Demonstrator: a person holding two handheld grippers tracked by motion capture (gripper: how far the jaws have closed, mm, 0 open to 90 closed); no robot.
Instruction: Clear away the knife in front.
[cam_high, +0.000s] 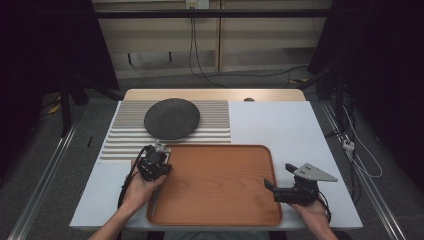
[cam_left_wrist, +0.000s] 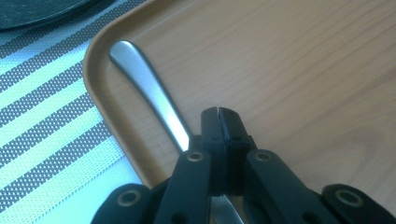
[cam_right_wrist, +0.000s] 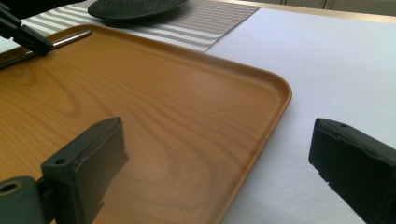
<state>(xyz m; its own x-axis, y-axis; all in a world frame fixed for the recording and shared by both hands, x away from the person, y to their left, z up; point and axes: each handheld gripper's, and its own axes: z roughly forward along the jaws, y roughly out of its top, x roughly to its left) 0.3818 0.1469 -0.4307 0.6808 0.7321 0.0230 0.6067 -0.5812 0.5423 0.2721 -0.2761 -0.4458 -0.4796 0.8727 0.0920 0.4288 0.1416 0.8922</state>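
Observation:
A silver utensil handle (cam_left_wrist: 140, 74) lies along the left inside edge of the wooden tray (cam_high: 215, 185). My left gripper (cam_left_wrist: 218, 114) hangs over it, jaws shut tip to tip with nothing visible between the tips. The handle passes under its left finger and comes out below the body. In the high view the left gripper (cam_high: 154, 167) is at the tray's near left, with the utensil (cam_high: 154, 201) running toward me. My right gripper (cam_high: 280, 176) stands wide open at the tray's right rim (cam_right_wrist: 275, 98): one jaw over the wood, the other over the white table.
A dark round plate (cam_high: 172, 118) rests on a grey-and-white striped placemat (cam_high: 215, 120) behind the tray. The white tabletop (cam_high: 280, 125) spreads to the right. Cables trail on the floor beyond the table and at its right side.

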